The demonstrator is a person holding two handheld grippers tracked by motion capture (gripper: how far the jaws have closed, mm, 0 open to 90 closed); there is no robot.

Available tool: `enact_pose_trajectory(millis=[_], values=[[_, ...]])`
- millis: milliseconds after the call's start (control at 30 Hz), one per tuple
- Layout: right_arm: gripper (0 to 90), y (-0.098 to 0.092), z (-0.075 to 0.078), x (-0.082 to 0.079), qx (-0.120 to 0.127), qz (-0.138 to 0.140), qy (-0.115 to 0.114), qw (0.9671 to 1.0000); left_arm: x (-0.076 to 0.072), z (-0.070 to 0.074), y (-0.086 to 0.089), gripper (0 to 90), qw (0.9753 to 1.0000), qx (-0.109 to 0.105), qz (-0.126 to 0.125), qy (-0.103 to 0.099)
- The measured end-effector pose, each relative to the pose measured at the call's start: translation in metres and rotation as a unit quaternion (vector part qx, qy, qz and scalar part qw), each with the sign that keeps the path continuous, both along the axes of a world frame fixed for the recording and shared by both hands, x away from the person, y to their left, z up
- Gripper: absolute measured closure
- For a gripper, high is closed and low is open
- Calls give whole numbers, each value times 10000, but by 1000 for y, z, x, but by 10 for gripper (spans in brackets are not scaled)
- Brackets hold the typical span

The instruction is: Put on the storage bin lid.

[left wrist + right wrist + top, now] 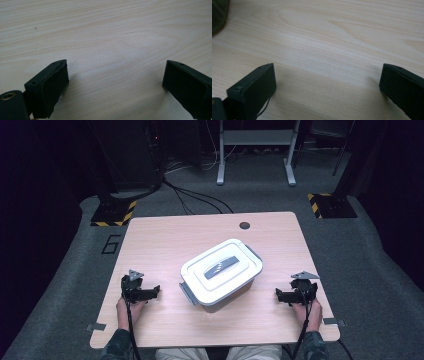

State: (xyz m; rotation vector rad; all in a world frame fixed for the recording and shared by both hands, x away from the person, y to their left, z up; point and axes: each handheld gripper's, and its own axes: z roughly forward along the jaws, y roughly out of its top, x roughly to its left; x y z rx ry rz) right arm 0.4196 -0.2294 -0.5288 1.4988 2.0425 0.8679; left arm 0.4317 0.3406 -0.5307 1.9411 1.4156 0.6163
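Wooden table [165,232] is carrying one white plastic box [221,275], sitting at its middle with the lid closed, so the contents are hidden. I judge it stiff, smooth and light; the side latches look safest for holding. Left gripper [156,291] and right gripper [278,294] are resting beside the box, jaws wide apart, holding nothing.

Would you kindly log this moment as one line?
left gripper: open, empty | right gripper: open, empty | box: lidded, mid-table, between grippers, untouched
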Motion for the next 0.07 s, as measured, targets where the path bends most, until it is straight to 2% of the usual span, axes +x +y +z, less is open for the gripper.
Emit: enact_pose_trajectory(millis=[67], values=[[1, 0, 0, 0, 0, 0, -1, 10000, 0, 0, -1, 60, 10000, -6, 32, -7]])
